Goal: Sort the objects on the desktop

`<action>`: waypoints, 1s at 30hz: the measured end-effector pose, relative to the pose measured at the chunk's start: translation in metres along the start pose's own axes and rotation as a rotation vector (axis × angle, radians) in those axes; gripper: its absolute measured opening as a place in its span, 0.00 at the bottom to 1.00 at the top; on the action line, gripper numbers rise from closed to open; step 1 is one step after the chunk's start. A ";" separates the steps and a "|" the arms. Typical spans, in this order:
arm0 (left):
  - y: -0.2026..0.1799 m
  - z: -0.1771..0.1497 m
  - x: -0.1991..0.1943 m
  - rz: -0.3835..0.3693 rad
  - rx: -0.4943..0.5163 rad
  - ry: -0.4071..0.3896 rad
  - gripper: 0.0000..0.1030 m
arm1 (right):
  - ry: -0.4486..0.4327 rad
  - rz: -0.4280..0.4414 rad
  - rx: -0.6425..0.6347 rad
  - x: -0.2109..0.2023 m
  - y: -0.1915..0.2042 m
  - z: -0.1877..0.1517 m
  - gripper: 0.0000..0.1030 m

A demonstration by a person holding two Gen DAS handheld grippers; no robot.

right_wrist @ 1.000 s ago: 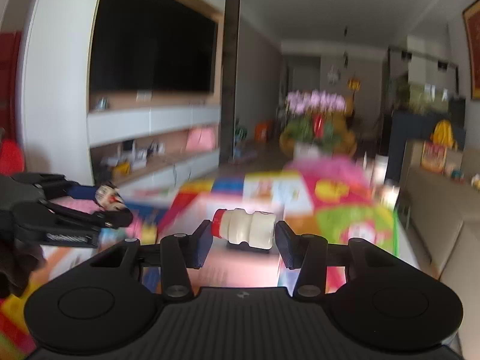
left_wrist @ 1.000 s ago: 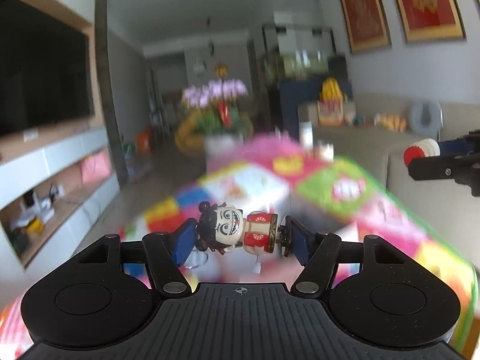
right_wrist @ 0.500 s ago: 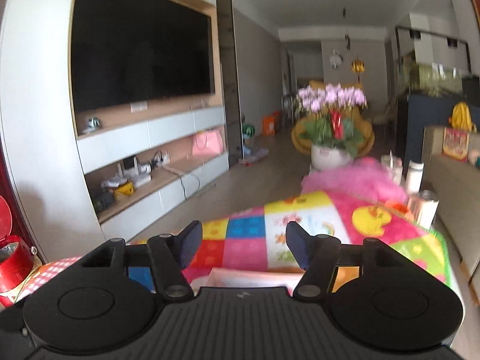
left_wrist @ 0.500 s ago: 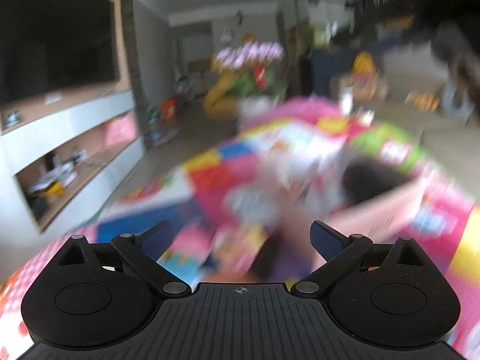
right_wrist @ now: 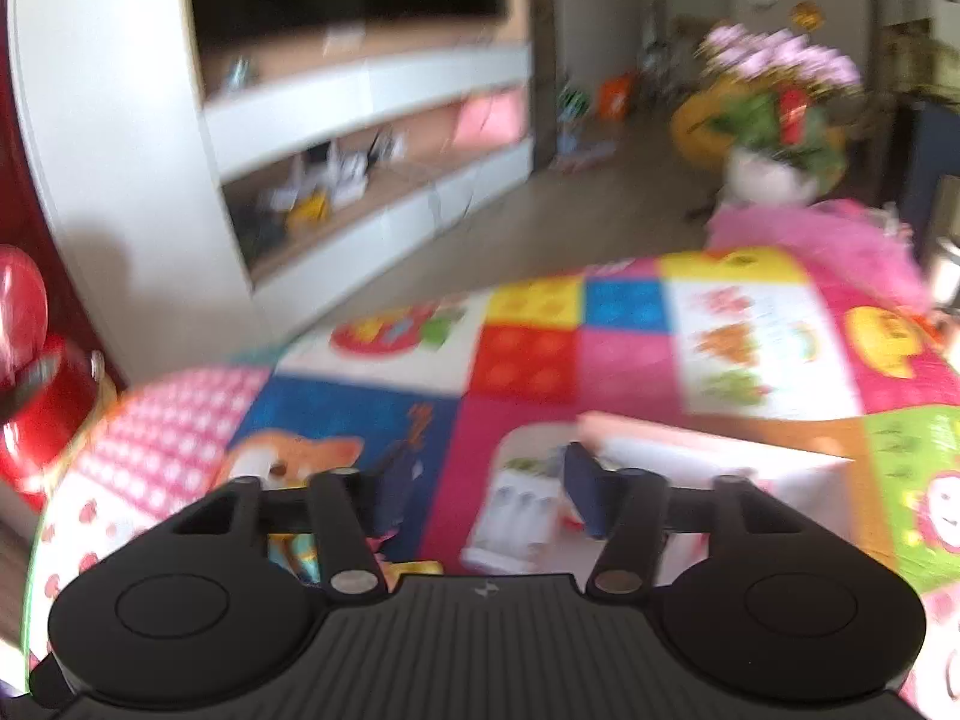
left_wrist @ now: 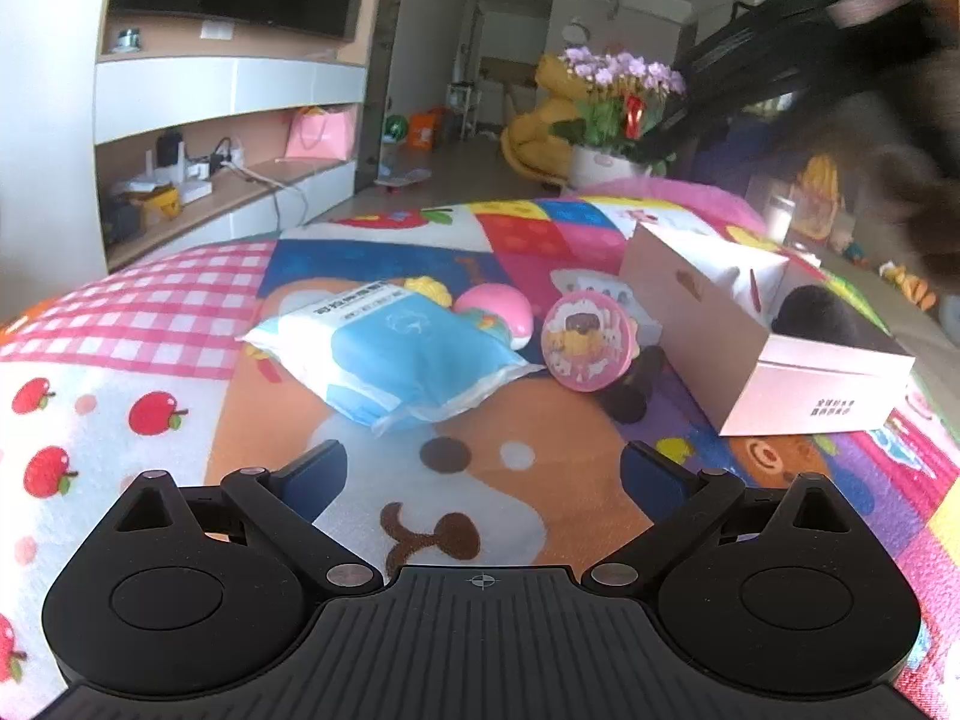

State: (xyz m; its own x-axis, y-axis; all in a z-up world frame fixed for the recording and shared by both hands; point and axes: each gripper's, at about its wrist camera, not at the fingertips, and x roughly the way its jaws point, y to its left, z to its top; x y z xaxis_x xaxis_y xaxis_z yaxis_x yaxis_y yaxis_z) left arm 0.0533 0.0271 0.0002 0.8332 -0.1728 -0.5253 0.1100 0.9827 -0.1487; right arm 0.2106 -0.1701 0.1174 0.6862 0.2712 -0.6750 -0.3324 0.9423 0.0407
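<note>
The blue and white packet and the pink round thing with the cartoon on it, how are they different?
The blue and white packet is a soft, flat pouch lying down on the patchwork cloth. The pink round thing is a hard-looking disc, tilted up on its edge. The packet is much bigger; the disc is small. Both rest on the cloth, left of the pink box.

Tabletop point(left_wrist: 180, 324), patchwork cartoon cloth. On it: open pink box point(left_wrist: 750, 324); left of box, round pink disc point(left_wrist: 588, 342), pink ball point(left_wrist: 495, 312), blue-white packet point(left_wrist: 390, 354).

left tongs point(left_wrist: 483, 474): black, ribbed body | blue pads | silver pivot screws | right tongs point(right_wrist: 483, 495): alike
</note>
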 end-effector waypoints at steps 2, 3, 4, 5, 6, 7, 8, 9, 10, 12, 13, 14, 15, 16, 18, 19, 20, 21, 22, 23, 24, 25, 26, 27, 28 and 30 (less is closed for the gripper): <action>-0.001 -0.001 -0.001 -0.009 -0.002 -0.006 0.98 | 0.057 -0.055 -0.052 0.035 0.019 0.005 0.31; -0.001 -0.001 -0.002 -0.014 -0.003 -0.009 0.98 | 0.090 -0.094 -0.082 0.058 0.028 0.009 0.25; 0.000 -0.001 -0.002 -0.018 -0.007 -0.010 0.98 | 0.114 -0.128 -0.105 0.076 0.035 0.011 0.23; 0.002 -0.001 -0.001 -0.022 -0.016 -0.006 0.98 | 0.139 -0.163 -0.127 0.094 0.041 0.012 0.23; 0.004 -0.001 -0.001 -0.026 -0.030 -0.003 0.98 | 0.165 -0.200 -0.151 0.112 0.045 0.013 0.22; 0.006 -0.001 0.000 -0.027 -0.044 0.000 0.98 | 0.183 -0.238 -0.170 0.127 0.050 0.013 0.22; 0.009 -0.001 0.001 -0.028 -0.061 0.007 0.98 | 0.198 -0.269 -0.186 0.140 0.051 0.012 0.22; 0.011 0.000 0.002 -0.027 -0.078 0.015 0.98 | 0.217 -0.298 -0.202 0.155 0.053 0.012 0.22; 0.013 0.000 0.003 -0.026 -0.092 0.024 0.98 | 0.232 -0.317 -0.213 0.162 0.051 0.010 0.22; 0.014 -0.001 0.004 -0.029 -0.101 0.030 0.98 | 0.269 -0.339 -0.232 0.176 0.048 0.007 0.22; 0.013 -0.001 0.003 -0.032 -0.097 0.027 0.98 | 0.294 -0.333 -0.234 0.179 0.046 0.004 0.22; 0.012 -0.002 0.001 -0.034 -0.089 0.022 0.98 | 0.309 -0.322 -0.231 0.178 0.045 0.003 0.22; 0.010 -0.002 0.000 -0.037 -0.079 0.018 0.98 | 0.319 -0.308 -0.227 0.176 0.045 0.001 0.21; 0.009 -0.002 -0.001 -0.041 -0.071 0.014 0.98 | 0.328 -0.299 -0.228 0.174 0.044 0.000 0.21; 0.008 -0.002 -0.001 -0.053 -0.062 0.013 0.99 | 0.340 -0.279 -0.233 0.166 0.044 -0.005 0.21; 0.008 -0.002 -0.001 -0.060 -0.060 0.013 0.99 | 0.346 -0.260 -0.227 0.160 0.043 -0.008 0.21; 0.008 -0.003 -0.002 -0.068 -0.058 0.012 0.99 | 0.344 -0.244 -0.226 0.152 0.044 -0.013 0.21; 0.007 -0.003 -0.002 -0.079 -0.053 0.011 0.99 | 0.347 -0.230 -0.223 0.146 0.045 -0.016 0.22; 0.007 -0.003 -0.003 -0.088 -0.047 0.012 0.99 | 0.352 -0.213 -0.220 0.137 0.047 -0.022 0.22; 0.005 -0.003 -0.004 -0.096 -0.040 0.013 0.99 | 0.356 -0.195 -0.226 0.129 0.050 -0.027 0.21; 0.004 -0.004 -0.005 -0.108 -0.030 0.015 0.99 | 0.359 -0.171 -0.237 0.119 0.054 -0.034 0.21; 0.002 -0.004 -0.005 -0.125 -0.019 0.023 0.99 | 0.361 -0.147 -0.245 0.109 0.056 -0.042 0.21; 0.001 -0.005 -0.006 -0.143 -0.005 0.037 0.99 | 0.364 -0.127 -0.250 0.099 0.059 -0.048 0.21; -0.001 -0.006 -0.007 -0.156 0.006 0.049 0.99 | 0.367 -0.105 -0.255 0.089 0.062 -0.055 0.21; -0.004 -0.008 -0.008 -0.168 0.019 0.062 1.00 | 0.369 -0.079 -0.256 0.078 0.064 -0.062 0.21; -0.009 -0.013 -0.014 -0.181 0.036 0.076 1.00 | 0.369 -0.021 -0.250 0.054 0.065 -0.077 0.21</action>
State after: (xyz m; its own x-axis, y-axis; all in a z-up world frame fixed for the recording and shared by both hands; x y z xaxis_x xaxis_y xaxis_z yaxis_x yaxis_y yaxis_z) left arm 0.0334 0.0200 -0.0023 0.7546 -0.3502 -0.5550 0.2748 0.9366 -0.2174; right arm 0.1767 -0.1095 0.0267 0.4331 0.1212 -0.8932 -0.4980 0.8581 -0.1250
